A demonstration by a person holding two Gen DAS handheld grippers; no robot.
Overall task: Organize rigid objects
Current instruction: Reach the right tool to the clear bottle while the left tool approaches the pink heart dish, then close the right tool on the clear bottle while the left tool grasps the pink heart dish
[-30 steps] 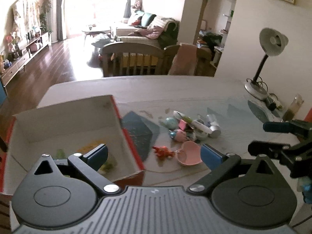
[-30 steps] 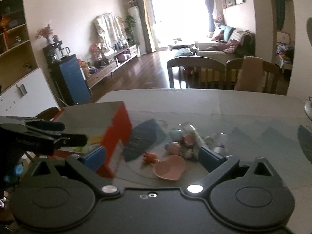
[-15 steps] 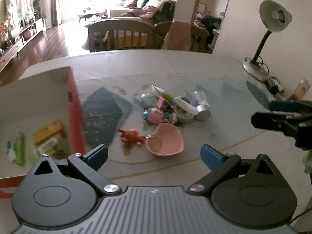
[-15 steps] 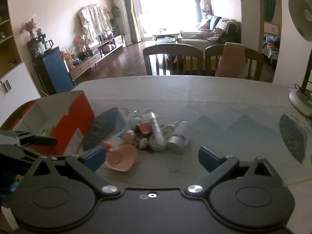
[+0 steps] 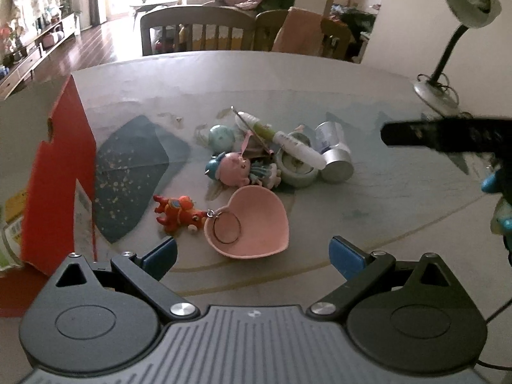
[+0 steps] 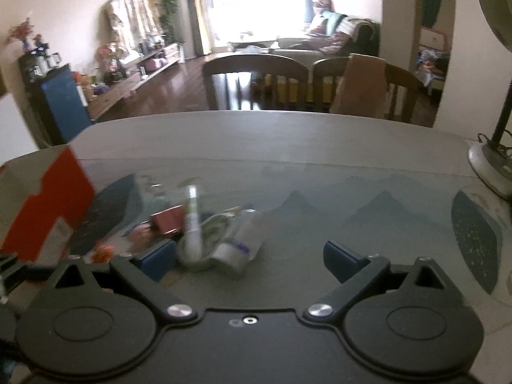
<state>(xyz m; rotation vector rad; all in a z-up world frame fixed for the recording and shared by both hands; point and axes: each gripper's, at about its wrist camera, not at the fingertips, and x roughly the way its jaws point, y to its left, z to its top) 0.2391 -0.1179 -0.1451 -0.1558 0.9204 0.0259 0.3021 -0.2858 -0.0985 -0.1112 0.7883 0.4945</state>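
Glass-topped table [image 5: 368, 198] carries clustered toys [image 5: 243, 169], seemingly beside a red box [image 5: 57, 172]; both tools gape wide, empty.

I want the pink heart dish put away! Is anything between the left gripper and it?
Nothing visible. The left gripper has open jaws, and the pink heart dish lies just ahead on bare table. A red toy sits beside the dish, its key ring inside.

Bright window [image 6: 256, 3], dining chairs [image 5: 198, 28], sofa [image 6: 326, 41]
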